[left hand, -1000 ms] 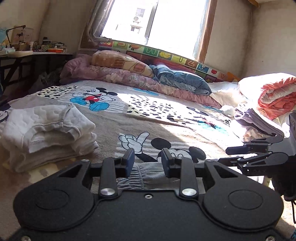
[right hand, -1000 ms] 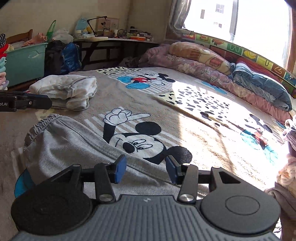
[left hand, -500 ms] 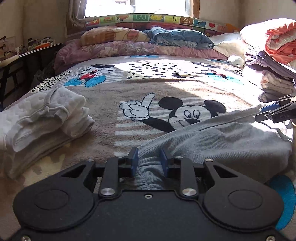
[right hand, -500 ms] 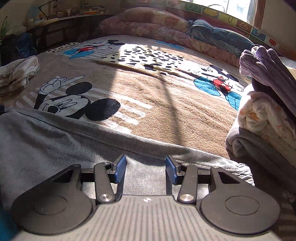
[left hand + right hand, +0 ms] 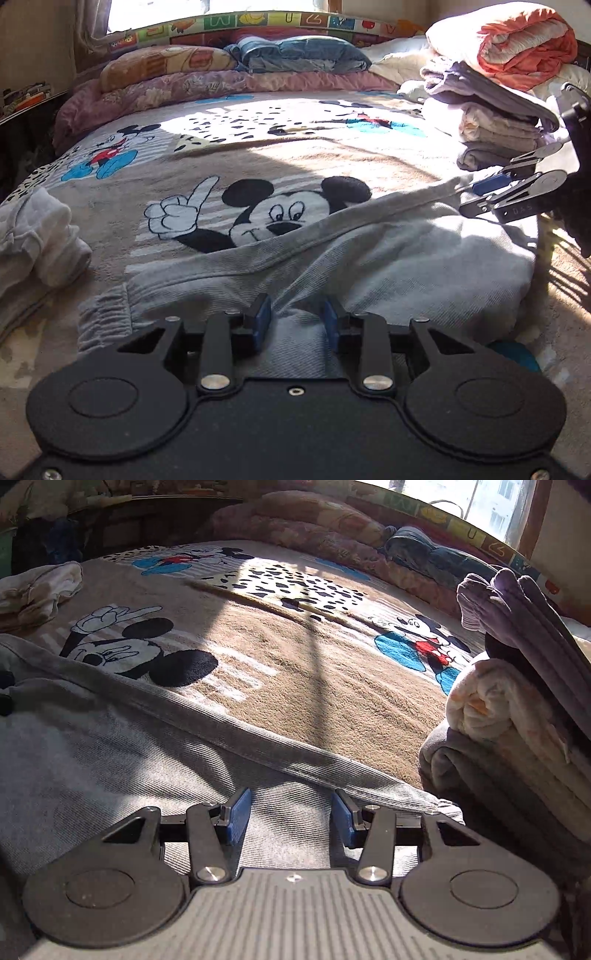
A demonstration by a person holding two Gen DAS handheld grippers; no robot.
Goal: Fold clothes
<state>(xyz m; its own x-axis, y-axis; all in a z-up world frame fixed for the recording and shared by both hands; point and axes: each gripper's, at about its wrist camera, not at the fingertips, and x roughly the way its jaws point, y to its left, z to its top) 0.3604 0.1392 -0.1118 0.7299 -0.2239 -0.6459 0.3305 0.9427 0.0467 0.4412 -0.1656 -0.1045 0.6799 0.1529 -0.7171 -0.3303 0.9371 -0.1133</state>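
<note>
The bed (image 5: 332,162) fills the room, its cartoon-mouse blanket (image 5: 258,221) spread under everything. At the far right a pile of folded laundry (image 5: 491,114) stands stacked; at the left sits a folded white garment (image 5: 33,236), so part of the job looks finished. Near the front edge lie the grey sweatpants (image 5: 388,258), stretched sideways, rumpled and not yet folded, the elastic waistband (image 5: 103,314) to the left. The left gripper (image 5: 295,321) hovers low over the cloth beside that waistband, jaws parted with fabric between them but not pinched. The right gripper (image 5: 290,818) sits at the cuff end, jaws wide apart, holding nothing.
</note>
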